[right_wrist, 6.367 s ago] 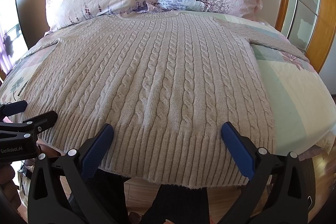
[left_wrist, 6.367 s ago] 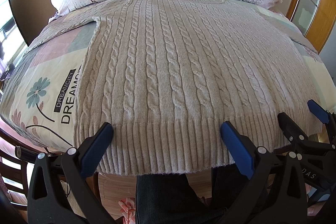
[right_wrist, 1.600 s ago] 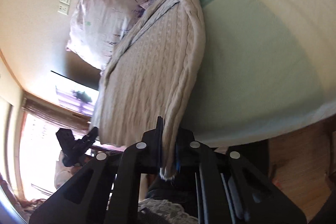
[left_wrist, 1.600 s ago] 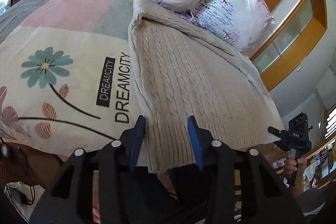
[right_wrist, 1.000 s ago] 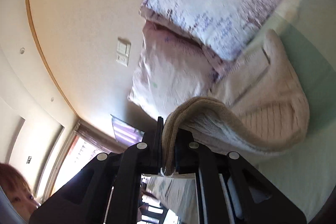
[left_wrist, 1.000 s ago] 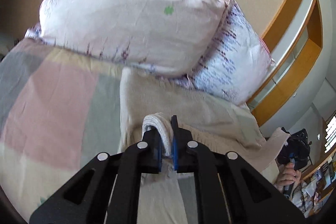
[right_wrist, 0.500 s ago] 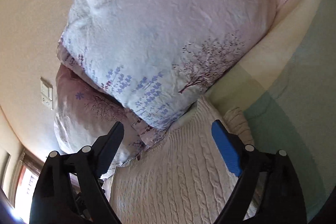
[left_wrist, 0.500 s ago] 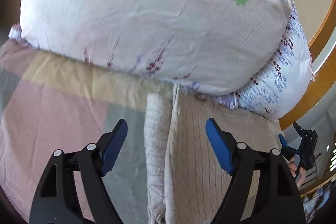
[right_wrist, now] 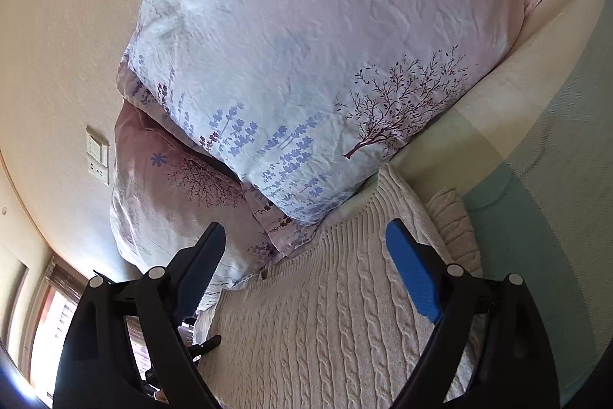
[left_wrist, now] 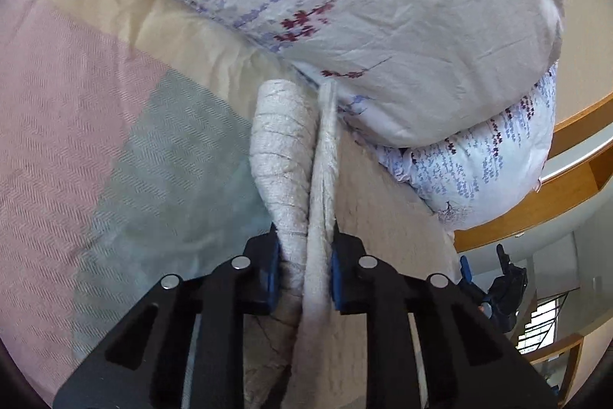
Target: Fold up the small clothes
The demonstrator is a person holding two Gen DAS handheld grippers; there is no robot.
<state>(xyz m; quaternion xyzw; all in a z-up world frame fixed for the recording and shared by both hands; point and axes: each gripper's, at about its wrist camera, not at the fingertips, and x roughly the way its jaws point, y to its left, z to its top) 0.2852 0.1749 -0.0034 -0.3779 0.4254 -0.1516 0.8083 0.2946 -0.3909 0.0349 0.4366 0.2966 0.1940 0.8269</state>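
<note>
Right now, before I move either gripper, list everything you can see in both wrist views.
Cable-knit sweater: one, beige, folded on the bed below the pillows; its left edge is bunched.
Pillows: two, floral pink-white; one fills the left view, one fills the right view.
Bedspread: one, pink, tan and green blocks, under the sweater.
Wall switch plate: one, white, on the beige wall.
Wooden headboard trim: orange-brown, at the right of the left view.
Left gripper: black with blue pads, shut on the sweater's edge.
Right gripper: black with blue pads, open above the sweater.
</note>
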